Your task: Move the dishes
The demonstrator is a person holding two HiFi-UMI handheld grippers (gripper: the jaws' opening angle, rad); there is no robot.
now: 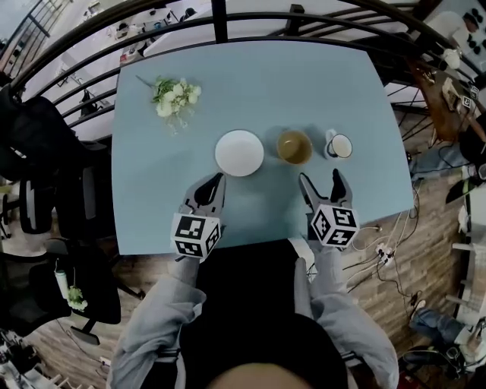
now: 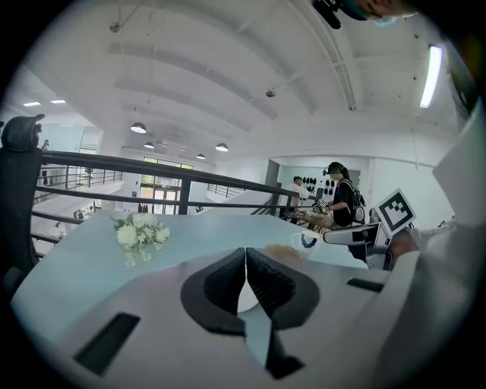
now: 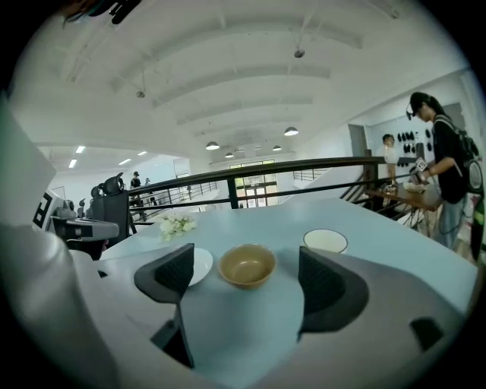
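A table [image 1: 250,83] holds a row of three dishes, with a bowl [image 1: 294,147] in the middle of the row. Just left of the bowl, not touching it, lies a plate [image 1: 239,153]. Just right of the bowl, also apart from it, stands a mug [image 1: 339,145]. Farther left of the bowl and behind it, toward the table's far left corner, lies a bunch of flowers [image 1: 175,96]. Before the bowl and slightly to its right, over the table's near part, is the right gripper [image 1: 320,177]. Before the bowl and to its left, in front of the plate, is the left gripper [image 1: 219,179]. A railing [image 1: 220,19] runs behind the bowl, beyond the table's far edge.
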